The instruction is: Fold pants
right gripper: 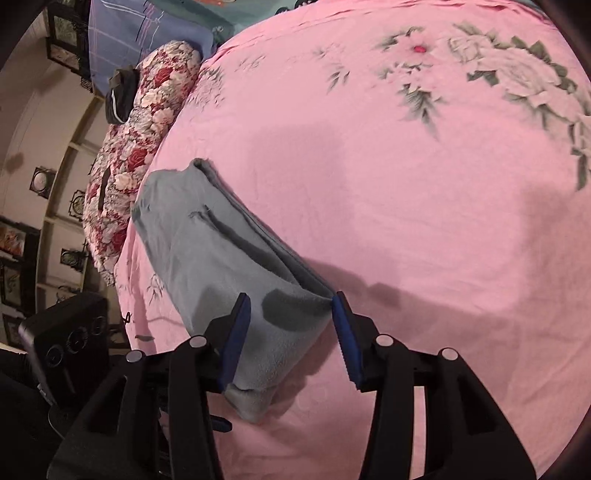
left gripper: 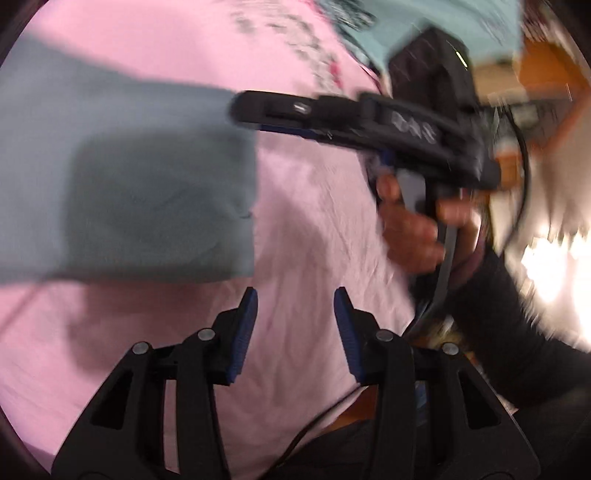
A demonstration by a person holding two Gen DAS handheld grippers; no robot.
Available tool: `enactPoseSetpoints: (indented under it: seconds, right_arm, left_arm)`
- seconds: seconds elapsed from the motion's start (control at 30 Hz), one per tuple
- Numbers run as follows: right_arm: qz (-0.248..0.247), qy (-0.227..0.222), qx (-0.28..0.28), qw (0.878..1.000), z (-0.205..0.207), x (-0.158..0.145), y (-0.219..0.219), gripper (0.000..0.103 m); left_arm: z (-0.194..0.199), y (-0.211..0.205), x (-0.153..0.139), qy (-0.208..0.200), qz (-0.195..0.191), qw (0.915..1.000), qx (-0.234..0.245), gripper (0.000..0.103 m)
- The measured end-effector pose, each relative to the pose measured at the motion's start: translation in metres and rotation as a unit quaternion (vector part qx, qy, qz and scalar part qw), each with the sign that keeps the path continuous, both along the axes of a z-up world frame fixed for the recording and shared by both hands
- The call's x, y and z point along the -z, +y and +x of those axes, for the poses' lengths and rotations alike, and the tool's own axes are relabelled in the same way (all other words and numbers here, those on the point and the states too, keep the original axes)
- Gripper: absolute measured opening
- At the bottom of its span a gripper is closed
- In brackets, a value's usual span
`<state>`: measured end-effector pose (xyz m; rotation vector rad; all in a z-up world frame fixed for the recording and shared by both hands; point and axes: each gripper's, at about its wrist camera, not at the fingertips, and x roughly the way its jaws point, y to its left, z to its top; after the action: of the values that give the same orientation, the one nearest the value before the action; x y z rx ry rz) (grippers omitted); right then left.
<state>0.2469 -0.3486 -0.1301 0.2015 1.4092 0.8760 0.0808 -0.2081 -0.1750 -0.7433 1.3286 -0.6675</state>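
The grey-blue pants lie folded in a long stack on the pink bedsheet. My right gripper is open, its jaws either side of the near end of the stack. In the blurred left wrist view the pants fill the left side. My left gripper is open and empty over the sheet, just right of the pants. The right gripper shows there from the side, its tips at the pants' upper right edge.
A red floral quilt lies rolled along the bed's left edge, with a black item on it. A blue checked pillow is at the head. The sheet carries a flower print. A teal cloth lies beyond.
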Motion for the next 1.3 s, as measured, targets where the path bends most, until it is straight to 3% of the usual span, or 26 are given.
enactPoseSetpoints:
  seconds: [0.07,0.2,0.33,0.4,0.47,0.57,0.63,0.7,0.77,0.87,0.93,1.03,1.13,1.17,1.2,1.23,1.27,1.3]
  right_arm:
    - [0.010,-0.001,-0.006,1.000,0.001,0.001,-0.001,0.044]
    - [0.022,-0.004,-0.015,1.000,0.002,0.002,-0.003,0.035]
    - [0.028,-0.001,-0.031,0.999,0.003,0.003,-0.003,0.035]
    - [0.031,-0.002,-0.036,0.999,0.003,0.003,-0.005,0.035]
    - [0.036,0.001,-0.041,0.999,0.004,0.006,-0.006,0.035]
    - [0.039,0.004,-0.045,0.998,0.006,0.008,-0.004,0.035]
    - [0.042,0.002,-0.049,0.998,0.006,0.008,-0.002,0.027]
    - [0.038,-0.003,-0.057,0.998,0.006,0.007,-0.001,0.012]
    - [0.039,-0.014,-0.058,0.997,0.007,0.004,-0.002,0.011]
    - [0.046,-0.020,-0.044,0.998,0.013,0.001,-0.005,0.010]
    - [0.057,-0.012,-0.024,0.998,0.018,0.006,-0.009,0.010]
    - [0.027,-0.004,-0.039,0.999,0.015,0.023,-0.003,0.011]
    - [0.017,-0.016,-0.028,0.999,0.014,0.008,-0.008,0.024]
    - [0.007,-0.036,-0.017,0.999,0.013,-0.002,-0.012,0.036]
    - [0.008,-0.056,-0.010,0.998,0.010,-0.011,-0.016,0.040]
    - [0.024,-0.078,-0.003,0.997,0.005,-0.023,-0.021,0.040]
    - [0.040,-0.090,0.002,0.995,-0.001,-0.032,-0.024,0.040]
    - [0.062,-0.100,0.006,0.993,-0.009,-0.040,-0.026,0.040]
  left_arm:
    - [0.002,-0.001,0.007,0.024,-0.010,0.9993,-0.029,0.043]
    - [0.003,0.001,0.008,0.040,0.018,0.9951,-0.089,0.043]
    - [-0.007,0.014,0.005,0.081,0.041,0.9864,-0.137,0.043]
    - [-0.012,0.017,0.004,0.098,0.049,0.9825,-0.151,0.044]
    - [-0.008,0.013,0.006,0.105,0.064,0.9799,-0.157,0.052]
    - [-0.001,0.013,0.012,0.107,0.070,0.9771,-0.170,0.054]
    - [0.003,0.007,0.011,0.090,0.090,0.9772,-0.169,0.048]
    - [0.002,0.004,0.011,0.085,0.120,0.9757,-0.163,0.025]
    - [-0.001,0.005,0.013,0.089,0.124,0.9762,-0.154,0.007]
    - [-0.009,0.008,0.017,0.096,0.127,0.9760,-0.149,0.001]
    - [-0.012,0.009,0.018,0.094,0.127,0.9767,-0.145,0.001]
    - [-0.014,0.008,0.019,0.089,0.138,0.9776,-0.131,0.001]
    - [-0.014,0.005,0.010,0.082,0.150,0.9792,-0.109,0.003]
    - [-0.015,0.005,0.006,0.077,0.156,0.9794,-0.102,0.011]
    - [-0.019,0.009,-0.001,0.070,0.162,0.9796,-0.096,0.019]
    - [-0.021,0.012,-0.007,0.062,0.166,0.9795,-0.095,0.033]
    - [-0.024,0.015,-0.012,0.054,0.172,0.9788,-0.096,0.041]
    - [-0.027,0.020,-0.018,0.042,0.178,0.9781,-0.099,0.042]
